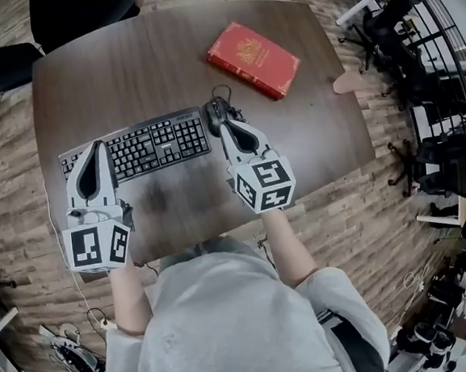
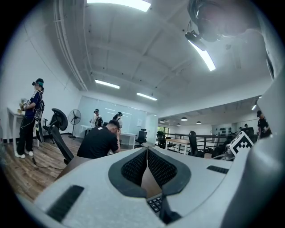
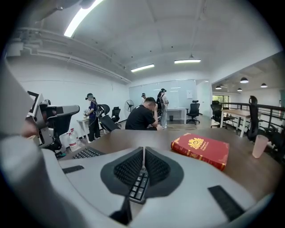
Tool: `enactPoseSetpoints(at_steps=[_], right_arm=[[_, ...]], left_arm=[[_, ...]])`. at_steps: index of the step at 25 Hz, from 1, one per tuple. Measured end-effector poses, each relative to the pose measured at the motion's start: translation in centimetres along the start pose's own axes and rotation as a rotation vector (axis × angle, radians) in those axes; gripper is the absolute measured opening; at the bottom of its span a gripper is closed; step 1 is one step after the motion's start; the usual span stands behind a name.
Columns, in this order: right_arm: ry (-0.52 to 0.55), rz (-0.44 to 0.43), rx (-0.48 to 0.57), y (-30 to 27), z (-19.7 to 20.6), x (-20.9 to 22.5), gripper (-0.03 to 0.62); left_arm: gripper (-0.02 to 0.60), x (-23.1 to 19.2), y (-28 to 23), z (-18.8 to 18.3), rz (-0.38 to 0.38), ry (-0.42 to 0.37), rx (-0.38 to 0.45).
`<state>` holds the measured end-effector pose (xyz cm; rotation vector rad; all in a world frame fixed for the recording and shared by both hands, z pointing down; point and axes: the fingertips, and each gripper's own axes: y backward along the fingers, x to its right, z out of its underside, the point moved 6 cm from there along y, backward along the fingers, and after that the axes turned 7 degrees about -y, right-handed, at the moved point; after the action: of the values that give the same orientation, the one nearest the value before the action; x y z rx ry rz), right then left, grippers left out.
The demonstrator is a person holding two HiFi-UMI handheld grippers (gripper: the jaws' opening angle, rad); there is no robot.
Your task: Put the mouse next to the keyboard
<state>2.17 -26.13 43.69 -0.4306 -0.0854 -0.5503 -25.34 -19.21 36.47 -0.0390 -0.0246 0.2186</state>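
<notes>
- The mouse (image 1: pixel 214 115) lies on the tabletop (image 1: pixel 117 66), just beside the right end of the keyboard (image 1: pixel 145 148). The task looks done.
- The right gripper (image 1: pixel 226 128) hovers near the mouse with its fingers pressed together and empty, so the mouse rests on its own.
- The left gripper (image 1: pixel 97 147) hangs over the keyboard's left end, fingers together, holding nothing, probably just idle.
- A red book (image 1: pixel 253 59) lies well apart.

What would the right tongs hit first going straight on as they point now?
Probably the mouse, just ahead of the shut right tongs, beside the keyboard. Their height is unclear, so they might clear it.
</notes>
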Motion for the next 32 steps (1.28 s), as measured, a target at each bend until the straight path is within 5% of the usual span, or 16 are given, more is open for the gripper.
enactPoseSetpoints(at_steps=[32], right_arm=[[0.046, -0.094, 0.280, 14.6, -4.9, -3.2, 0.020]], left_arm=[[0.012, 7.6, 12.4, -5.7, -0.123, -0.069, 0.128]])
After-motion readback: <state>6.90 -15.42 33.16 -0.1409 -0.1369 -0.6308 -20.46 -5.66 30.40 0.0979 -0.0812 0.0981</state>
